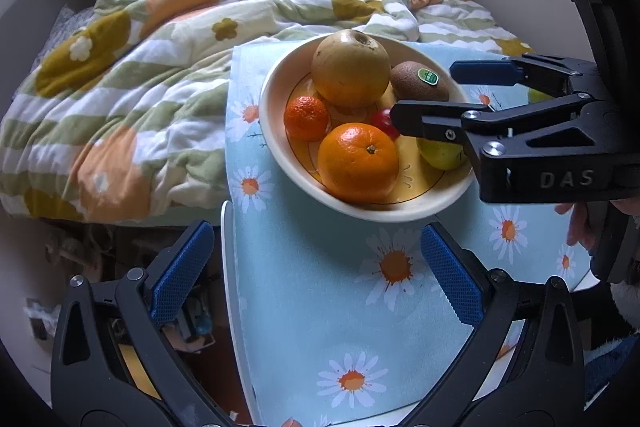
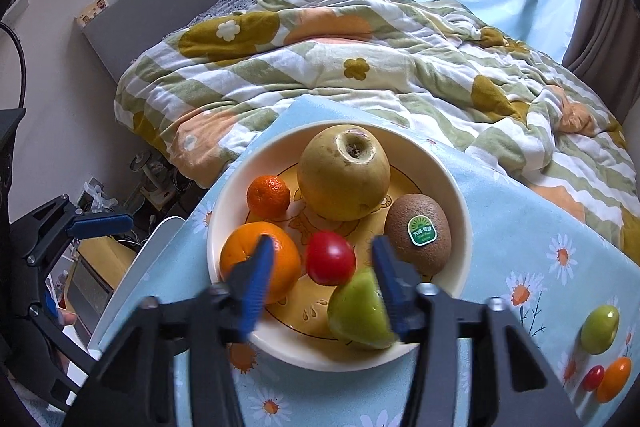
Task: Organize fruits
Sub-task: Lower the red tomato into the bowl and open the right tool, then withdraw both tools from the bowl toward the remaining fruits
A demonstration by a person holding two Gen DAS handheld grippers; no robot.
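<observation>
Right gripper (image 2: 323,258): jaws spread wide over the near side of the bowl, holding nothing; its blue pads (image 2: 256,279) flank the red tomato and green fruit.
Left gripper (image 1: 318,267): jaws wide apart, nothing between them, hovering over the cloth short of the bowl.
Bowl (image 2: 456,187): cream with a yellow inside, sitting on the blue daisy tablecloth (image 2: 520,227).
Large orange (image 2: 280,267): at the bowl's near left, partly behind the right gripper's left finger.
Small mandarin (image 2: 268,197): just beyond the orange, by the left rim.
Pear (image 2: 343,173): biggest fruit, at the far side, hollow end up.
Kiwi (image 2: 418,233): right of the pear, with a green sticker.
Red tomato (image 2: 330,258): middle of the bowl, between the two fingers.
Green fruit (image 2: 356,315): at the near rim, touching the right finger.
Loose fruit: a green one (image 2: 599,329), a small red one (image 2: 593,377) and an orange one (image 2: 614,379) lie on the cloth, well to the right of the bowl.
Background: rumpled flowered quilt (image 2: 360,67) on a bed beyond the table.
</observation>
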